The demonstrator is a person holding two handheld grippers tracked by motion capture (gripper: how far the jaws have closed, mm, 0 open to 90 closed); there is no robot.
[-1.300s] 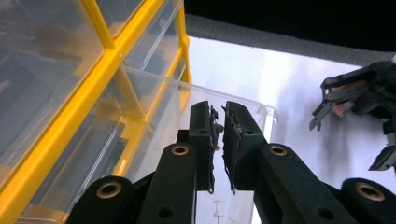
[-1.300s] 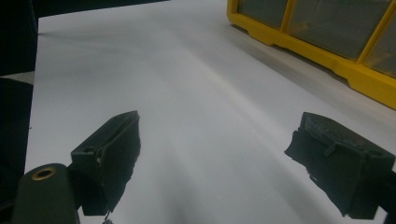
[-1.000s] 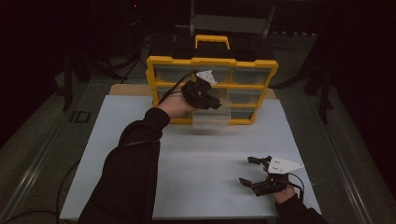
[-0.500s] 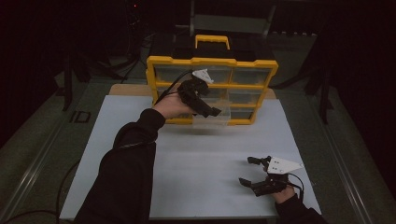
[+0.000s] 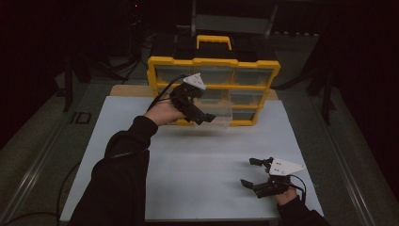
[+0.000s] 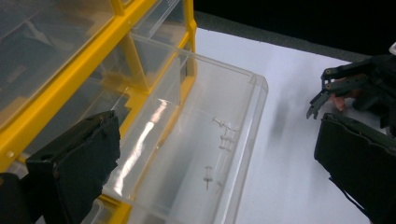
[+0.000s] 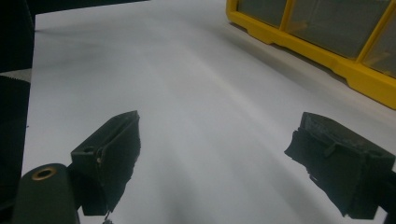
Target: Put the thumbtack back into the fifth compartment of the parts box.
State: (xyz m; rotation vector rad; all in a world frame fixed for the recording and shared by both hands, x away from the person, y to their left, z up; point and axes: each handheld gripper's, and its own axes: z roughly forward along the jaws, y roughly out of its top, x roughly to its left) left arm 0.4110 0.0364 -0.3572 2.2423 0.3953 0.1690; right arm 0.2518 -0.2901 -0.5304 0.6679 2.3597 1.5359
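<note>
Left gripper view: my left gripper (image 6: 219, 154) has just opened wide, holding nothing, over the pulled-out clear drawer (image 6: 243, 116) so I can reach its little pins (image 6: 224, 135).

My left gripper (image 5: 200, 113) is black, with a grey plate on top; my right gripper (image 5: 258, 173) is black too, its plate paler, near white. The cabinet (image 5: 214, 63) has a yellow frame and a yellow handle on a black top. Its drawers are clear plastic; the pulled-out drawer (image 6: 196, 140) is colourless, with small pale pins (image 6: 224, 135) inside. The mat (image 5: 197, 165) is plain white. My sleeves are black.
</note>
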